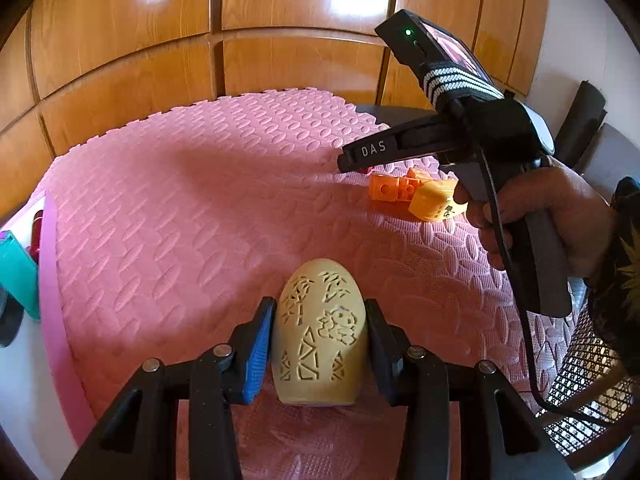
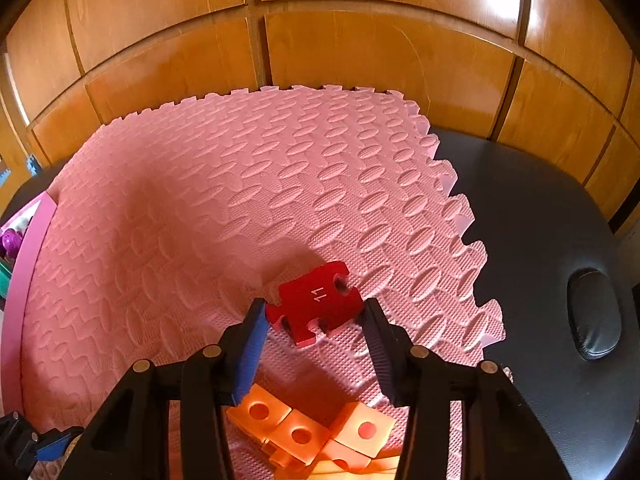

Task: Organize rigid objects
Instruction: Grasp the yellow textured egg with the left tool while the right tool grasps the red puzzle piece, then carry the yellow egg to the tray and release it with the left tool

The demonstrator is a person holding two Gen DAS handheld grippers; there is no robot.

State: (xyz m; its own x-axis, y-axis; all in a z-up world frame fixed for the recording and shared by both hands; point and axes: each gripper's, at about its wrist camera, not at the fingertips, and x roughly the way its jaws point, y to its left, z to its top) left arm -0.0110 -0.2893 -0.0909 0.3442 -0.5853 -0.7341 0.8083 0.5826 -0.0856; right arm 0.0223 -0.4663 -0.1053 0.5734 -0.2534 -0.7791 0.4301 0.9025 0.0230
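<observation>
Egg (image 1: pixel 320 332) clamped in left hand-held gripper (image 1: pixel 320 348) | puzzle piece (image 2: pixel 316 304) gripped between right hand-held gripper (image 2: pixel 314 320) pads

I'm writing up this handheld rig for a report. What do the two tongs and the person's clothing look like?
Both tongs are black plastic with silver pivot bolts and one blue ribbed pad: left tongs, right tongs. Seen from the left wrist, the right tongs carry white "DAS" lettering, a black-and-white striped strap, a phone-like screen with a green light, and a black cable. The person's sleeve is dark with a yellow pattern.
</observation>
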